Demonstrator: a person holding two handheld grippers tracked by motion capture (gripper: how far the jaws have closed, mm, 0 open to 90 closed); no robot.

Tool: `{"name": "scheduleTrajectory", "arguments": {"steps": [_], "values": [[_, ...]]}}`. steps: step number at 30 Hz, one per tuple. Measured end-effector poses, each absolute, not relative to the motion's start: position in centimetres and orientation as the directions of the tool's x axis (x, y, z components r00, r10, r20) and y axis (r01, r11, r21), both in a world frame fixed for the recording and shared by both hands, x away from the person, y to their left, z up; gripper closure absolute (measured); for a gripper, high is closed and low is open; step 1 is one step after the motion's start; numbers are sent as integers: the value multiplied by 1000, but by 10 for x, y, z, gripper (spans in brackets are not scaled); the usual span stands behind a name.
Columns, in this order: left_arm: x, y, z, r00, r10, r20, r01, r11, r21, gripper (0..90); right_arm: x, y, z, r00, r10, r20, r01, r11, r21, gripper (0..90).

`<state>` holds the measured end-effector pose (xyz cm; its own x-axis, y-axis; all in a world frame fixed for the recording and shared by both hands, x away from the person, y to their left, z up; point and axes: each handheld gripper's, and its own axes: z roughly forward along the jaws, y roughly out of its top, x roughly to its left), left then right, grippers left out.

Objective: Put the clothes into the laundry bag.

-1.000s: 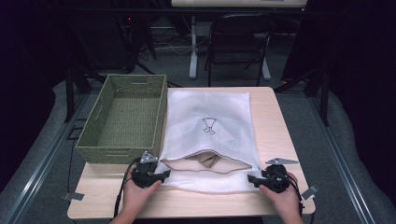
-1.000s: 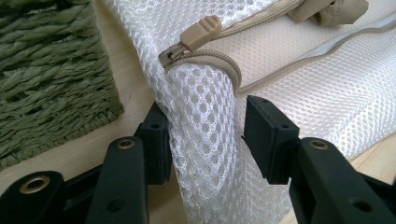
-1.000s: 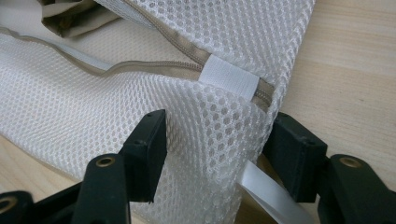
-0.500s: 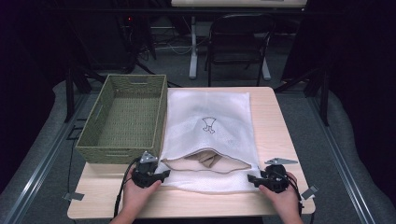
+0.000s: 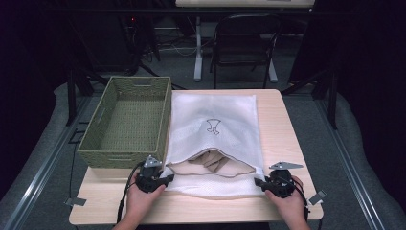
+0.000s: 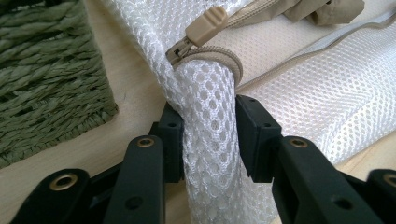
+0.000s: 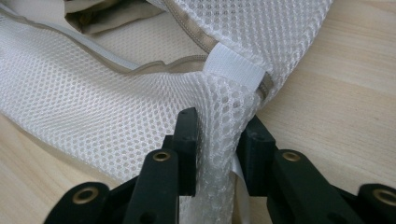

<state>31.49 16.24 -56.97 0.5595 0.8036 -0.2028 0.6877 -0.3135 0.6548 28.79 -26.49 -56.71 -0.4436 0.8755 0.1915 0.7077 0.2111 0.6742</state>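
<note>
A white mesh laundry bag [image 5: 215, 129] lies flat on the wooden table [image 5: 282, 124], its zippered mouth open toward me. Beige clothing [image 5: 210, 162] shows inside the opening. My left gripper [image 5: 163, 179] is shut on the bag's near-left corner, pinching a fold of mesh [image 6: 208, 140] just below the beige zipper pull [image 6: 210, 21]. My right gripper [image 5: 258, 182] is shut on the near-right corner, with bunched mesh [image 7: 219, 140] between its jaws beneath a white fabric tab [image 7: 233, 70].
A green woven basket [image 5: 127, 120] stands empty on the table's left, right beside the bag and just beyond my left gripper; its weave [image 6: 42, 70] shows in the left gripper view. A dark chair [image 5: 244, 43] stands behind the table.
Both grippers keep their hold at the bag's near corners. The bag's mouth gapes a little wider and the clothing inside shows slightly more.
</note>
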Motion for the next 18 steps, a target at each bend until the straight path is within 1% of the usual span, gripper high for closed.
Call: {"name": "scheduleTrajectory", "arguments": {"steps": [4,14,18], "values": [[315,162,-570,561,802,-203,688,-316,653,687,288,-263,-567,-454,872,183,700,222,679,758],[316,162,-570,568,796,-211,690,-321,649,796,287,-262,-565,-470,866,172,691,240,681,795],[315,160,-570,574,793,-207,686,-327,650,824,288,-261,-564,-477,863,166,686,248,684,806]]}}
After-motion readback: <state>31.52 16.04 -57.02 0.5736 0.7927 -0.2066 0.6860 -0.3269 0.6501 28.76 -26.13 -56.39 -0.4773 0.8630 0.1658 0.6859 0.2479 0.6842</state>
